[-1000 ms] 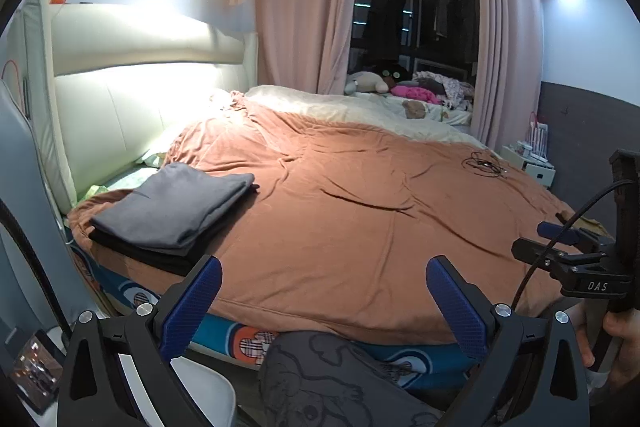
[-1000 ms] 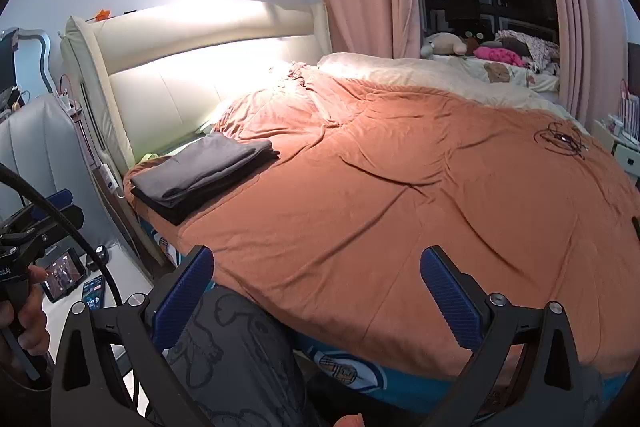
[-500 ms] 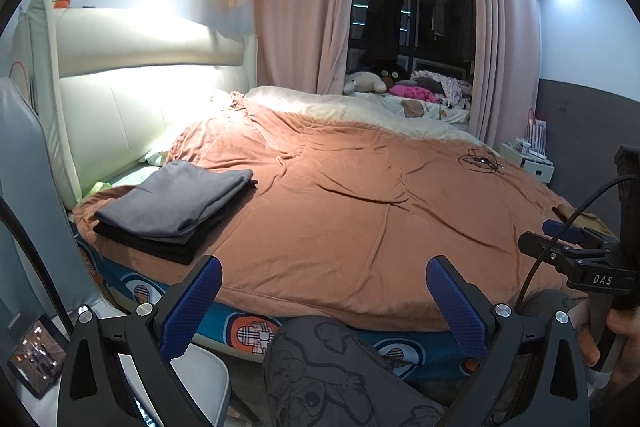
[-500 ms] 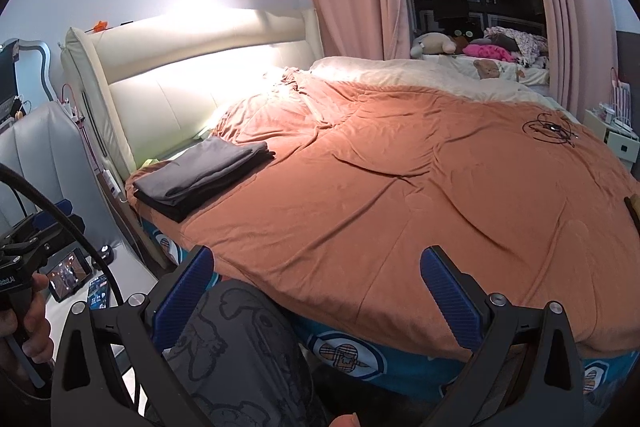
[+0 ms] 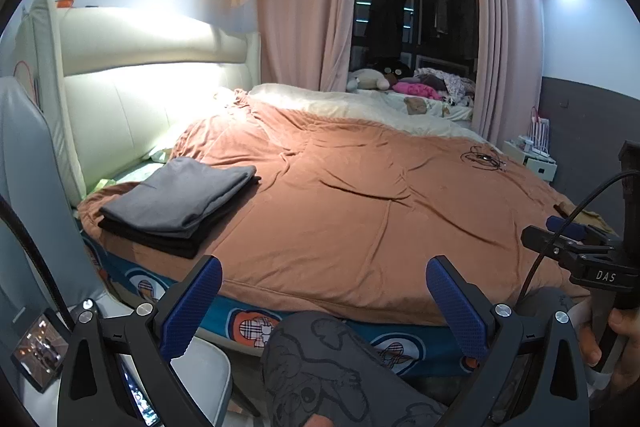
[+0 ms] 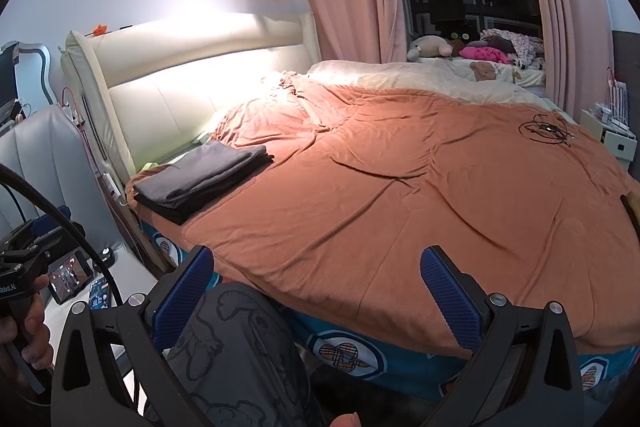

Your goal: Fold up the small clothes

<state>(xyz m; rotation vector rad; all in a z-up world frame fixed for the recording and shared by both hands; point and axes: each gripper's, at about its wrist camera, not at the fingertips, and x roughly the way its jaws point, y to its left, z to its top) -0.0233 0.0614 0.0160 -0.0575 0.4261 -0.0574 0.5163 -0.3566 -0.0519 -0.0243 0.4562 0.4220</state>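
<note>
A stack of folded clothes, grey (image 5: pixel 180 195) on top of black, lies at the near left corner of the bed on the orange blanket (image 5: pixel 360 211); it also shows in the right wrist view (image 6: pixel 202 175). My left gripper (image 5: pixel 322 301) is open and empty, held off the bed's near edge above my knee. My right gripper (image 6: pixel 316 293) is open and empty, also off the near edge. Each gripper shows at the edge of the other's view: the right one (image 5: pixel 580 251), the left one (image 6: pixel 28 247).
A black cable (image 5: pixel 482 159) lies on the blanket at the far right. Soft toys and loose clothes (image 5: pixel 416 87) lie on a far bed by the curtains. A padded headboard (image 5: pixel 132 99) stands left, a small white nightstand (image 5: pixel 528 159) right, a phone (image 6: pixel 68 277) low left.
Both grippers have drawn back and risen a little from the bed, so more of the bed's blue side shows. Both stay open and empty.
</note>
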